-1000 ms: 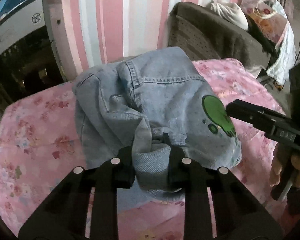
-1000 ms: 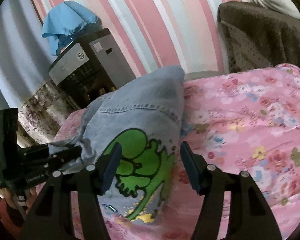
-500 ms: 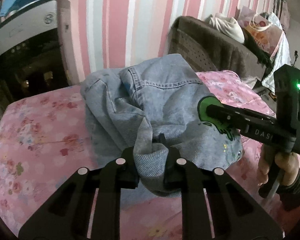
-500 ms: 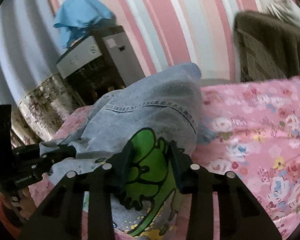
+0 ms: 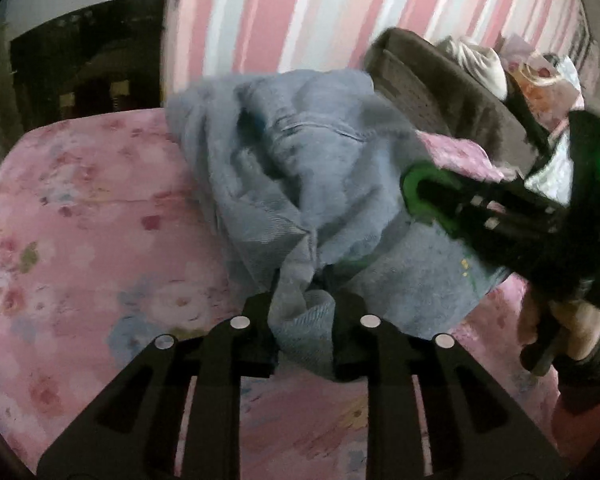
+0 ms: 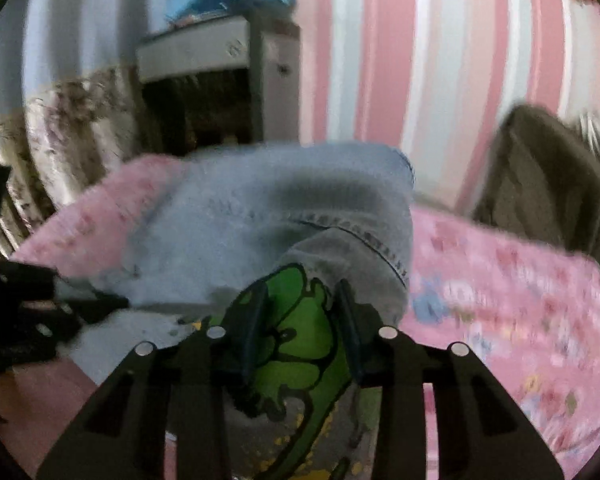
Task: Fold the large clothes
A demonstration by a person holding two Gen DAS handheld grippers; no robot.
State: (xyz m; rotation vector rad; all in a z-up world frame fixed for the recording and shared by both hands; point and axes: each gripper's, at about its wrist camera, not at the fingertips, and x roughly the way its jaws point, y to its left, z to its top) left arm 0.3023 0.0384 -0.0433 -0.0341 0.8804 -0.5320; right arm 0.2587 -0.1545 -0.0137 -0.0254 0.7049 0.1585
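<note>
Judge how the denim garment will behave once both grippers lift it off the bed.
The denim garment is probably floppy: it already bunches between the left gripper and right gripper. Thick folds suggest some weight. Rough weave should resist slipping.

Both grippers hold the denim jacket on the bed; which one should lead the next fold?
Probably right: the right gripper grips the flat green frog print, while the left gripper holds a bunched wad of the denim jacket.

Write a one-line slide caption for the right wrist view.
Right claw grips the green cartoon print on a denim garment lying on a pink floral sheet.
</note>
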